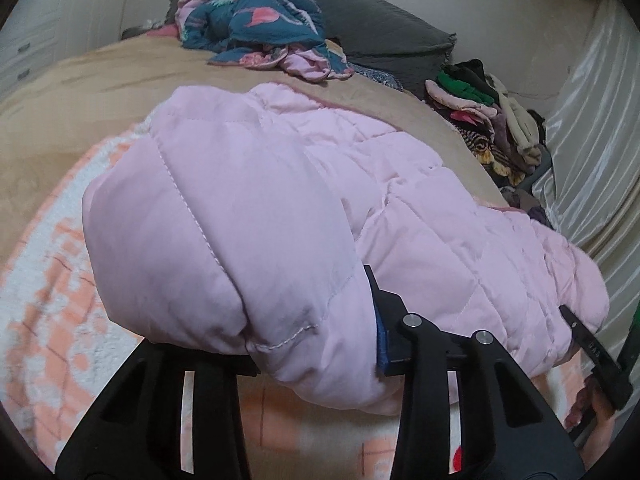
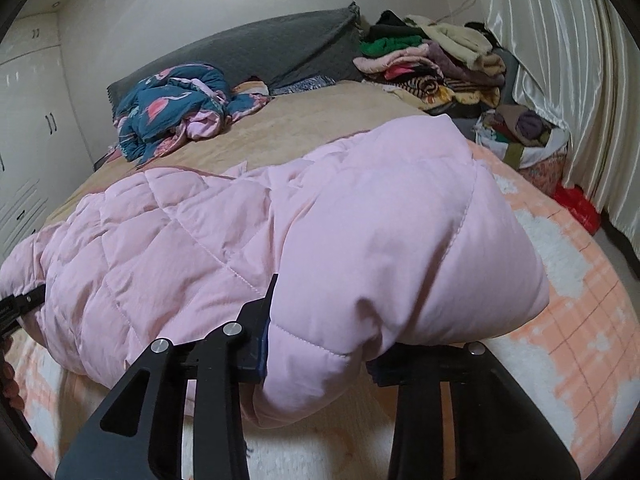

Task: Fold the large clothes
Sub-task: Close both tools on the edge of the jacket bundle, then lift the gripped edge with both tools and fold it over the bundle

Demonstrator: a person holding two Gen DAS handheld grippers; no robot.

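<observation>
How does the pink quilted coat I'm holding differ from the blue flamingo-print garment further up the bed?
The pink coat is plain, while the blue garment has pink flamingo print. The pink coat is stretched out, gripped at both ends by the left tongs and right tongs; the blue garment lies crumpled and untouched near the grey pillow. Both show pale pink fabric.

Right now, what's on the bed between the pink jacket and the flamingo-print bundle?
Only bare tan blanket between pink jacket and flamingo-print bundle; both wrist views show it.

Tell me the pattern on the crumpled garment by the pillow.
Dark teal garment with pink flamingos and a pale pink lining; the right wrist view shows it best.
</observation>
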